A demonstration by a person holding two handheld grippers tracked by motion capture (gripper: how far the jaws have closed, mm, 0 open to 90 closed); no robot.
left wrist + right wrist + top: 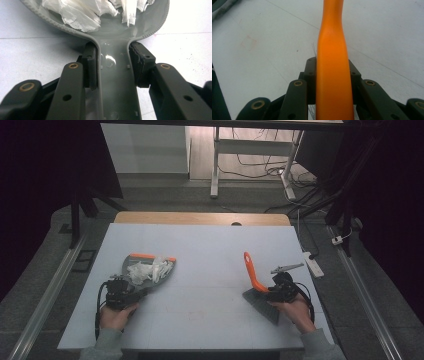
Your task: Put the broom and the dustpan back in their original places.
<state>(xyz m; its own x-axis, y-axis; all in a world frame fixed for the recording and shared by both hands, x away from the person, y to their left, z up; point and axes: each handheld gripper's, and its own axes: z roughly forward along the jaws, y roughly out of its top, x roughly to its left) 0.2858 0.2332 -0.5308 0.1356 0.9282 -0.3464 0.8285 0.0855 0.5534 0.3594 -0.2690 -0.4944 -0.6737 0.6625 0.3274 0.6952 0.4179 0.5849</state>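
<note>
Now left gripper [113, 66] clamps dustpan [150, 270]; right gripper [332, 75] clamps brush [333, 62].

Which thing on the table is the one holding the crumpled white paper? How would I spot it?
Start at the white table and look to its left half. There lies a flat grey plastic dustpan with an orange front edge, its handle clamped in the left gripper. It alone carries crumpled white paper scraps; the brush with the curved orange handle stands on the right.
</note>
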